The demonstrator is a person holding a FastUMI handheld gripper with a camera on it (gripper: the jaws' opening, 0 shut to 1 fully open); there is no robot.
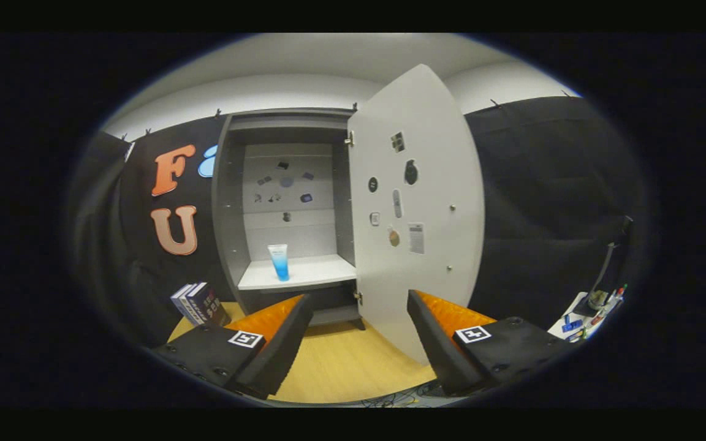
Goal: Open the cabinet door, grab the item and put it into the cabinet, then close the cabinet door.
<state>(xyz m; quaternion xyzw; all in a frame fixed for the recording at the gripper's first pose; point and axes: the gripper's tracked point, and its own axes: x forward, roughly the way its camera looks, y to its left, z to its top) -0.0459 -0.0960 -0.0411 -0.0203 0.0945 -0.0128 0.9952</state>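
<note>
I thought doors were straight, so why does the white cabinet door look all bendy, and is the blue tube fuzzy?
In the gripper view, the fisheye lens bows the open cabinet door into a curve; the door is really flat. The blue tube on the cabinet shelf looks fairly sharp, only small. The cabinet's inside is dim next to the bright door. The tool is open, holding nothing.

Tool-mounted fisheye, near, facing open cabinet (285, 208)

Grey cabinet (230, 202): matt laminate look, smooth. White swung-open door (426, 202): matt, smooth; small metal studs. Blue translucent plastic tube (279, 262): glossy. Pale wood-grain tabletop (341, 361): smooth, satin. Tongs (359, 334) apart, holding nothing: inner faces ribbed.
</note>
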